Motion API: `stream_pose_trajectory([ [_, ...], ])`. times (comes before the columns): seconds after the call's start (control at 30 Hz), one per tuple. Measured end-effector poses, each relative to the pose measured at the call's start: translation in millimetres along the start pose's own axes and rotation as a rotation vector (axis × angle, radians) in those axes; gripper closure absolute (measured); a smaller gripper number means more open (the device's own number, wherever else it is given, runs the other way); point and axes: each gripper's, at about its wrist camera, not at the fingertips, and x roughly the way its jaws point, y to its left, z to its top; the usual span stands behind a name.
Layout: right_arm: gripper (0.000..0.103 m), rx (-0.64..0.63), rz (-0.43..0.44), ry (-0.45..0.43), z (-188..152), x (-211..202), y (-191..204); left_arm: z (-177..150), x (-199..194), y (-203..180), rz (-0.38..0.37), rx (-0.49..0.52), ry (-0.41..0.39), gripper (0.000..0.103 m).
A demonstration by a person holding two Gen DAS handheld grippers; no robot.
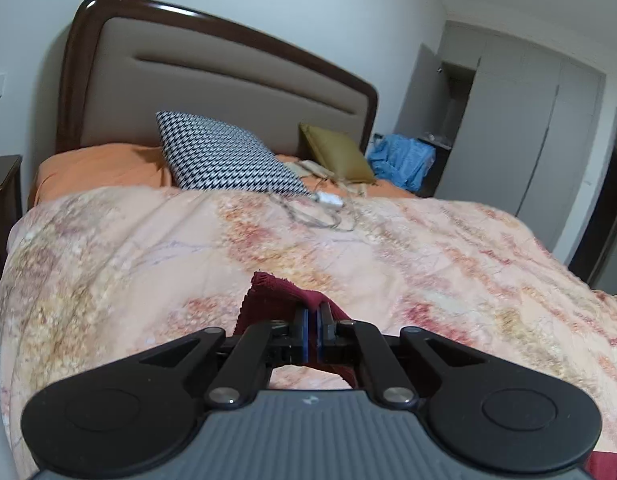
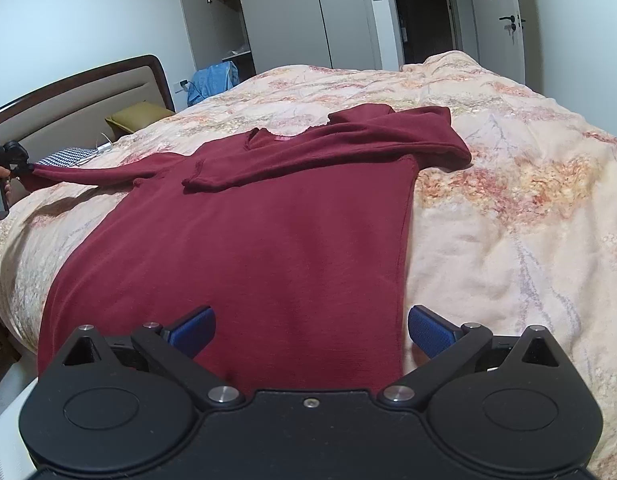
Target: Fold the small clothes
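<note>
The left gripper (image 1: pixel 312 316) pinches what looks like the cuff of the red sweater (image 2: pixel 248 248) on the bed (image 2: pixel 508 208), while the right gripper (image 2: pixel 310 328) hovers wide open above its hem.

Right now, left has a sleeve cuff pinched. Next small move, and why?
Probably carry the left gripper across over the maroon sweater body and lay its sleeve there. The other sleeve is already folded across the chest; this one stretches outward, cuff clamped. The right gripper is open and holds nothing.
</note>
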Motion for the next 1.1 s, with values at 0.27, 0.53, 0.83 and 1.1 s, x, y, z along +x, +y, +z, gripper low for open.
stream_pose_trajectory([
  [0.27, 0.001, 0.046, 0.004, -0.022, -5, -4, -12, 16, -61, -75, -0.210, 0.101, -0.071, 0.099],
  [0.53, 0.001, 0.086, -0.011, -0.058, -10, -15, -31, -1, -132, -199, -0.452, 0.366, -0.108, 0.099],
  [0.83, 0.001, 0.142, -0.043, -0.075, -19, -26, -57, -92, -179, -315, -0.669, 0.557, 0.006, 0.099],
  [1.1, 0.001, 0.131, -0.067, -0.086, -26, -35, -70, -223, -178, -369, -0.774, 0.720, 0.190, 0.099],
])
